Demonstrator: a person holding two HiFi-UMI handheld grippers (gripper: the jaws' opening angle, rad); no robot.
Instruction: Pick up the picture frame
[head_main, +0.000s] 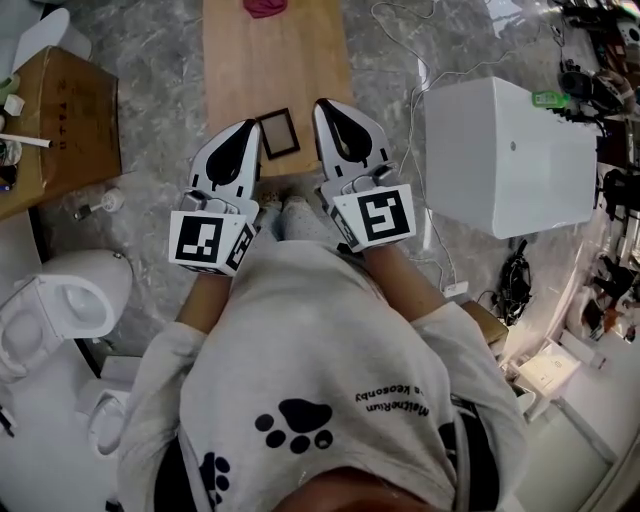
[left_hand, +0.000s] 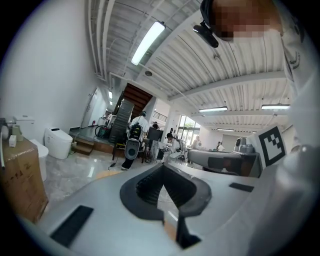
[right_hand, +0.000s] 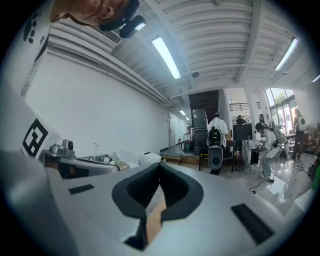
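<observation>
A small dark-rimmed picture frame (head_main: 279, 133) lies flat near the front edge of a narrow wooden table (head_main: 300, 50). My left gripper (head_main: 251, 127) is just left of the frame, its jaws shut and empty. My right gripper (head_main: 324, 106) is just right of the frame, also shut with nothing in it. Both point forward over the table's front end, with the frame between them. In the left gripper view the jaws (left_hand: 162, 167) meet, and the right gripper view shows the same (right_hand: 160, 167). The frame is hidden from both gripper views.
A pink object (head_main: 265, 8) lies at the table's far end. A white box (head_main: 505, 150) stands on the floor to the right and a cardboard box (head_main: 55, 115) to the left. A white toilet (head_main: 65, 295) sits at lower left. Cables trail across the marble floor.
</observation>
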